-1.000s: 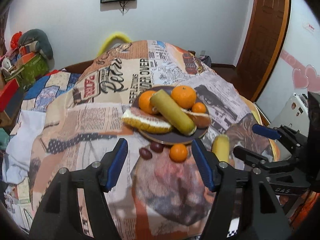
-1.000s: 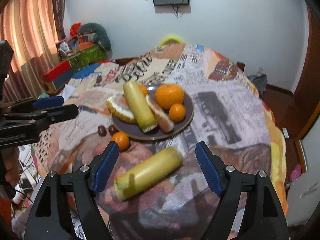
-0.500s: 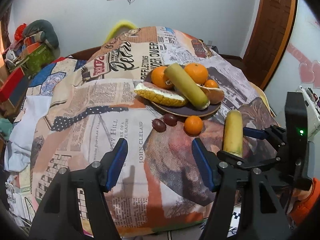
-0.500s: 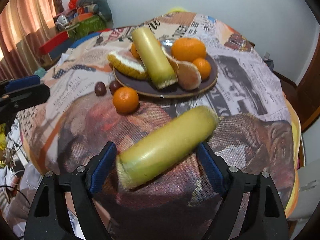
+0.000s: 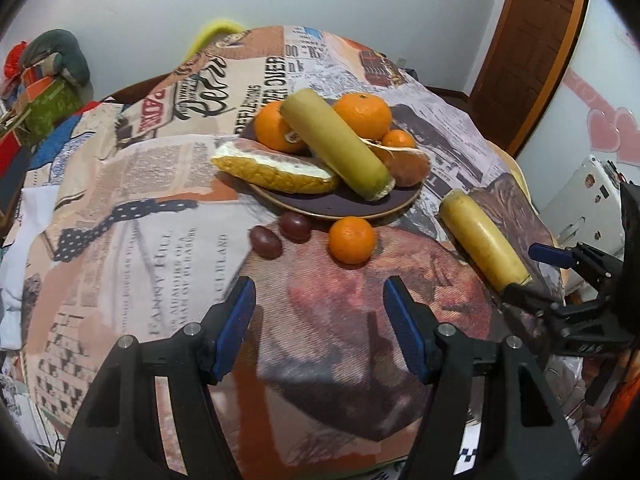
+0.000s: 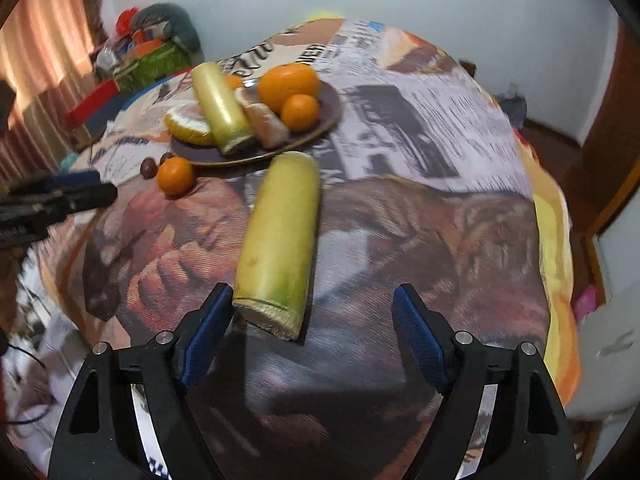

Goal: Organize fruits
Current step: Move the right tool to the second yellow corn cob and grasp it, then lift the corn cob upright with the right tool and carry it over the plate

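A dark plate [image 5: 320, 206] holds oranges, a yellow-green cylinder fruit and peeled fruit pieces; it also shows in the right wrist view [image 6: 332, 120]. A loose orange [image 5: 352, 240] and two dark grapes [image 5: 266, 242] lie in front of it. A second yellow-green cylinder fruit [image 6: 280, 240] lies on the cloth, its near end by my right gripper's left finger. My right gripper [image 6: 312, 320] is open around that end. My left gripper [image 5: 320, 316] is open and empty, short of the orange.
The table is draped with a newspaper-print cloth [image 5: 160, 220] that falls off at the edges. Boxes and bags [image 5: 40, 92] are piled at the far left. A wooden door [image 5: 532, 40] stands at the right.
Both grippers have moved closer to the table. The loose cylinder fruit now lies lengthwise at the right gripper's left finger instead of across its opening.
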`<state>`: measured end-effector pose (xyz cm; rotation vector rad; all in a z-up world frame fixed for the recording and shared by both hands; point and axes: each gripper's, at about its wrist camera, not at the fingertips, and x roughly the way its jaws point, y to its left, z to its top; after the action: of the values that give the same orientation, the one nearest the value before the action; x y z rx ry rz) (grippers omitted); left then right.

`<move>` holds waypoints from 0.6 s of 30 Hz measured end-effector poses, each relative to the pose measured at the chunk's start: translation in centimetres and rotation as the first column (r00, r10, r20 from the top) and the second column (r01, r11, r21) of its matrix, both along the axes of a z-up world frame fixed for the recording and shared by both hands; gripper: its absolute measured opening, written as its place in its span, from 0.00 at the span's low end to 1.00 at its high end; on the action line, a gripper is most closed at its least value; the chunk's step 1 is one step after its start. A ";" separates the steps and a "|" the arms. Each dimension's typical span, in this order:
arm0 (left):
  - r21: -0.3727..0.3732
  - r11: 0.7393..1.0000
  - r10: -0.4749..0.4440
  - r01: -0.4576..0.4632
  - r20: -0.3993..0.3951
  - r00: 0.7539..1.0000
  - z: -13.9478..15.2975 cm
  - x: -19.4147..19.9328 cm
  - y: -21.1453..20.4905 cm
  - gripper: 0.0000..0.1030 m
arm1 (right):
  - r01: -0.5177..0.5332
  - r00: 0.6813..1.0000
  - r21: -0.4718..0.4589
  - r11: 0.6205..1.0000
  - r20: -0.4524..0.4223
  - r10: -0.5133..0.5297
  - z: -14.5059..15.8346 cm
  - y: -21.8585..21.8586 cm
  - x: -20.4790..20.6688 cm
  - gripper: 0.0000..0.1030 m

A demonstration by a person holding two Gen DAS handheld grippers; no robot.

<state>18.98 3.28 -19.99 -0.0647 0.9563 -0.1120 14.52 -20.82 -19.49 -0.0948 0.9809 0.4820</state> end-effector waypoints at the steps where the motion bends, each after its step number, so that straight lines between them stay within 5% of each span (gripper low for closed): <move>1: 0.000 1.000 -0.007 0.007 -0.003 1.000 -0.1 0.3 -0.3 0.64 | 0.008 1.000 0.034 0.999 -0.011 -0.007 0.3 -0.6 0.1 0.77; 8: -0.002 0.999 -0.040 0.040 -0.018 0.999 -1.0 2.1 -1.4 0.48 | 0.012 0.999 0.044 0.999 0.051 -0.014 1.3 0.5 1.4 0.76; 18: -0.016 0.998 -0.069 0.068 -0.044 0.997 -2.4 4.7 -2.4 0.39 | -0.058 0.998 0.048 0.997 0.024 0.057 0.1 3.5 4.0 0.45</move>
<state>23.65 0.87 -22.43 -0.0478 1.0022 -0.1815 18.50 -17.28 -19.37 -0.0850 0.9459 0.5566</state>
